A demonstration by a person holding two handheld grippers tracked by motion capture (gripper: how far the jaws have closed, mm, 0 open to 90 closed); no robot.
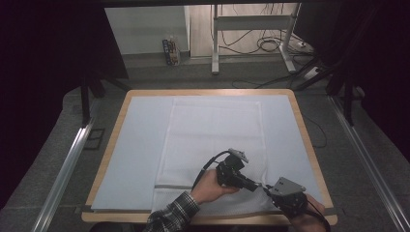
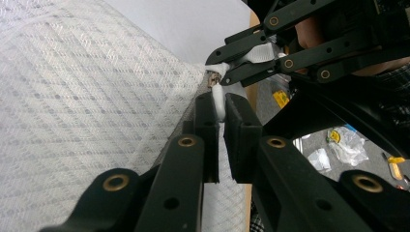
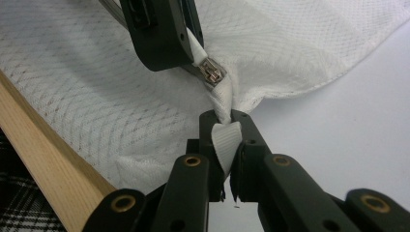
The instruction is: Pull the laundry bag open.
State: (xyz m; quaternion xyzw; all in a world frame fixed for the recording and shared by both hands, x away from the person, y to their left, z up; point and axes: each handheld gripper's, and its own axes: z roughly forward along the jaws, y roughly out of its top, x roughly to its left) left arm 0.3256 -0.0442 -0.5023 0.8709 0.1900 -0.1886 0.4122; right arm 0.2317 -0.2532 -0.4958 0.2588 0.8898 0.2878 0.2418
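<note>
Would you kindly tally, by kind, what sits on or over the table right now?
Mesh bags: 1, white mesh bag
Zipper sliders: 1, metal slider
Table mats: 1, pale blue mat
Grippers: 2, left gripper and right gripper, both clamping the bag's edge
Total: 5

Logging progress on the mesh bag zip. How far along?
Done: both grippers have hold at the near right corner of the mesh bag. In hand: the left gripper is shut on a white strip beside the zipper slider, and the right gripper is shut on a ribbed tab. Left: sliding the zip; I can't tell if it's open or closed.
</note>
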